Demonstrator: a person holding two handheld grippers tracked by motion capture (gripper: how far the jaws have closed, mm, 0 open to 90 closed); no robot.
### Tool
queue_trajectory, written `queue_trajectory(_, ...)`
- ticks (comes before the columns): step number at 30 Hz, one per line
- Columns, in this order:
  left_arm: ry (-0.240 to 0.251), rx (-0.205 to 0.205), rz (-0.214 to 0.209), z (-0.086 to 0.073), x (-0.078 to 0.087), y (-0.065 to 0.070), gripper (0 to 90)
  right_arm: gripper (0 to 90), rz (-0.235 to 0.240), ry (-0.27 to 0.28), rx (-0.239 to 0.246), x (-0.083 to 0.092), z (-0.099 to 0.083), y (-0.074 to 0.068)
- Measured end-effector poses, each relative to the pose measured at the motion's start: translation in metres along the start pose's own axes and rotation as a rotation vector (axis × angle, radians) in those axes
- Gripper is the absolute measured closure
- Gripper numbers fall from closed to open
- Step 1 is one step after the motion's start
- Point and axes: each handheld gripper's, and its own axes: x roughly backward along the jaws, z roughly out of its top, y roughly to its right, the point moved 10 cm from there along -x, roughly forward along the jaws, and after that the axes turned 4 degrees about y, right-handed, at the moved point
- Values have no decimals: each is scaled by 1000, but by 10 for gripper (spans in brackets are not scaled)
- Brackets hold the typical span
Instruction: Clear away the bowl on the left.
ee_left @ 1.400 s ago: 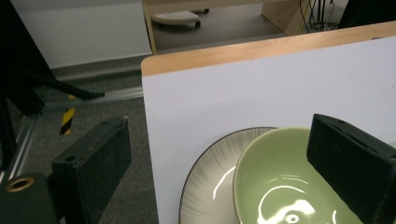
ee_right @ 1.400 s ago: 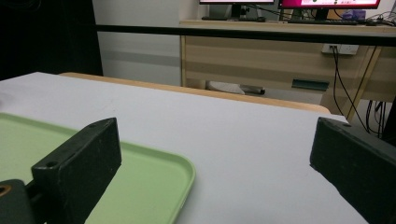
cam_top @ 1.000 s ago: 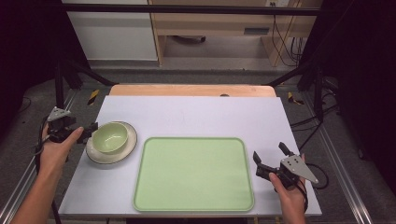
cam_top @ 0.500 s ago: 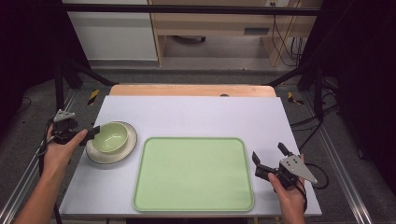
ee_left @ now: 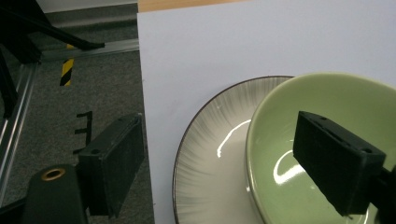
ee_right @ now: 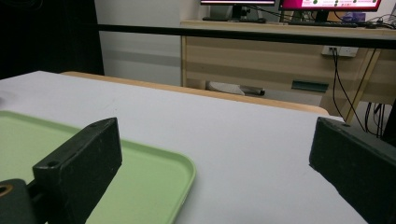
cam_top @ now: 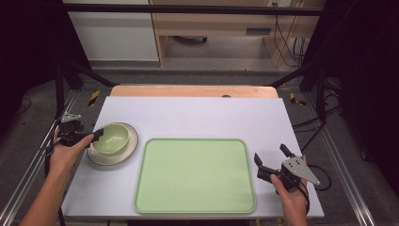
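A pale green bowl (cam_top: 112, 137) sits in a cream plate with a dark rim (cam_top: 128, 151) at the table's left edge. My left gripper (cam_top: 96, 136) reaches in from the left, open, and its jaws have just been closing. In the left gripper view one jaw hangs over the inside of the bowl (ee_left: 280, 140) and the other stands beyond the table edge, so the near rims of the bowl and the plate (ee_left: 210, 154) lie between them untouched. My right gripper (cam_top: 270, 162) is open and holds nothing, just right of a light green tray (cam_top: 195, 174).
The tray (ee_right: 140, 186) lies at the front middle of the white table top (cam_top: 211, 115), with nothing on it. A wooden strip (cam_top: 193, 91) runs along the far edge. Metal rails and dark floor (ee_left: 70, 93) flank the table.
My left gripper has shifted right toward the bowl, and one jaw now reaches over the bowl's rim. The right gripper has not moved.
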Motion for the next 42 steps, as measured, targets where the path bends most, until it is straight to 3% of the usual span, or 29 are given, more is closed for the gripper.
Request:
queue_trajectory(3,-25,-15,-5,-3,-1,4,244,27,-1,-2,-3,0,0,1)
queue_trajectory(13,-99,-5,-14,-18,-4,4,424,27,4,-5,-9,0,-1,0)
queue_trajectory(20,-131,8,-15,-22,-6,5,501,28,9,-8,-7,0,-1,0)
queue_trajectory(21,-137,29,-16,-22,-6,6,513,28,11,-7,-4,0,-1,-1)
queue_trajectory(27,-155,51,-20,-24,-7,7,567,28,10,-9,-8,0,-1,0)
queue_trajectory(42,-202,55,-27,-25,-9,10,667,29,16,-9,-6,0,-2,-1)
